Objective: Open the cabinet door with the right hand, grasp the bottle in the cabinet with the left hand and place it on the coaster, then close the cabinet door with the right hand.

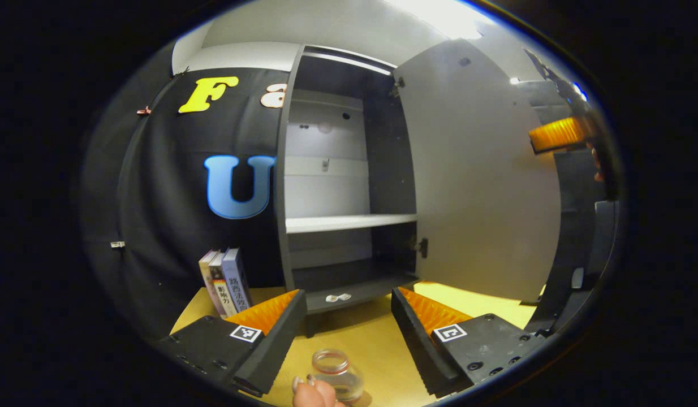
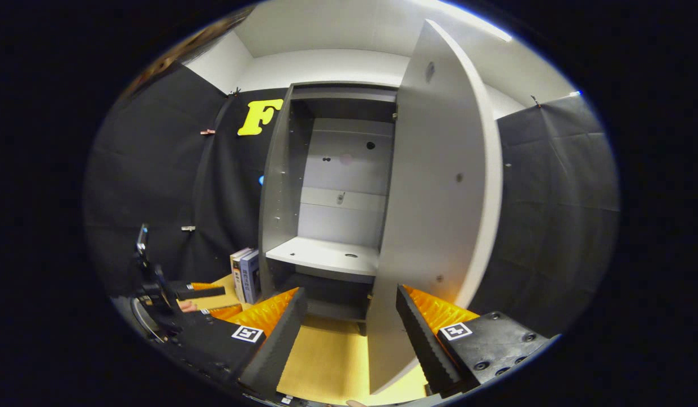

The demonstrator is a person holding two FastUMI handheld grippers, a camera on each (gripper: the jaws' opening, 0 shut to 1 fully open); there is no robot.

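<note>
Left gripper view: bottle (image 1: 337, 376), a small clear glass jar with an open mouth and no cap, stands upright on the yellow table (image 1: 371, 339) at 6 o'clock. Its long axis is vertical, mouth pointing up. A person's fingertips (image 1: 312, 390) touch its lower left side. Whether a coaster lies beneath it cannot be told.

Left hand-held gripper (image 1: 346, 330) has its jaws spread wide and empty. The bottle sits low between the two fingers, touching neither.

Cabinet (image 1: 349, 186), dark grey, fills the centre toward 12 o'clock. Its pale door (image 1: 479, 186) is swung open to 2–3 o'clock, hinged on the cabinet's right edge. One white shelf (image 1: 349, 222) crosses the middle. Two small pale objects (image 1: 337, 297) lie on the cabinet's bottom edge, too small to identify. Three books (image 1: 224, 281) stand upright at 8 o'clock, just left of the cabinet against the black cloth wall. At 3 o'clock, past the door's outer edge, part of the other gripper's finger shows.

Right gripper view: right hand-held gripper (image 2: 349, 328) also has its jaws wide apart, gripping nothing. The open door (image 2: 434, 215) stands nearly edge-on from 12 to 6 o'clock, its lower edge between the fingers, apparently clear of both. Shelf (image 2: 326, 254) sits at centre; books (image 2: 247, 275) at 8 o'clock. White walls and ceiling rise above the cloth.
</note>
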